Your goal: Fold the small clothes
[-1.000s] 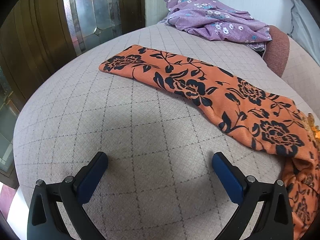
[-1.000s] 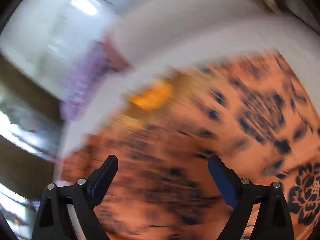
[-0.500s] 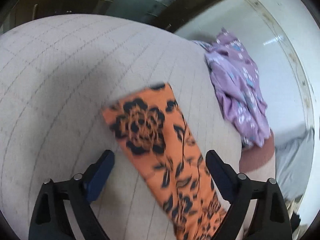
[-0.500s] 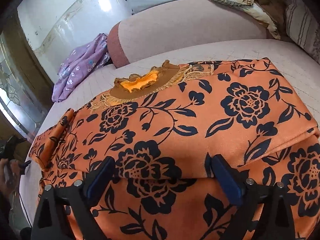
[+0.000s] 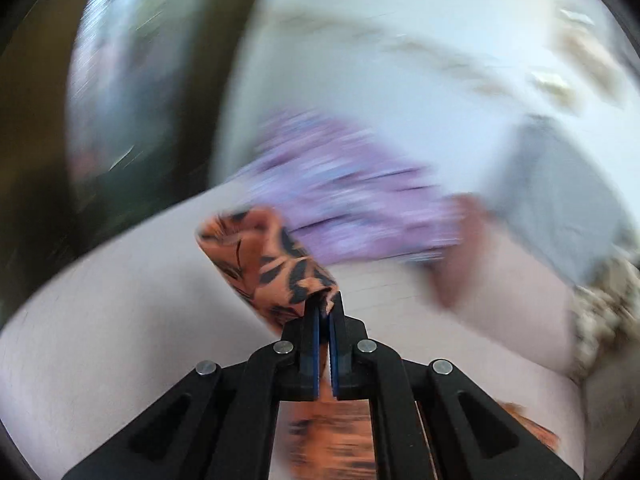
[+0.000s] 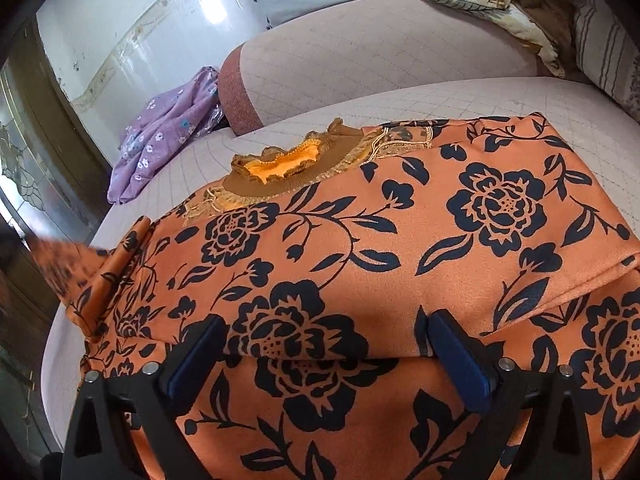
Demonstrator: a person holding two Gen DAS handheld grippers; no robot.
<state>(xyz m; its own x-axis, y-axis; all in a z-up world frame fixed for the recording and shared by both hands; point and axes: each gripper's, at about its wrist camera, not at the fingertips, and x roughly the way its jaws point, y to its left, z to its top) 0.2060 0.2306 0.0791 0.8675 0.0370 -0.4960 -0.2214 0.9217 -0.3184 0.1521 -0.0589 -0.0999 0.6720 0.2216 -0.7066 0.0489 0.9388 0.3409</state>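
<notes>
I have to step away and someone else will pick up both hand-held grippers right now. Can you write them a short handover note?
Left hand-held gripper: jaws have just closed and are shut on the end of the orange floral top's sleeve, lifted off the bed.
Right hand-held gripper: open, jaws astride a folded edge of the orange floral top, not gripping.
Top lies on the bed, collar facing away, right side already folded over.
Left to do: carry the sleeve across the body, then fold the rest.
A purple garment waits beyond.
</notes>
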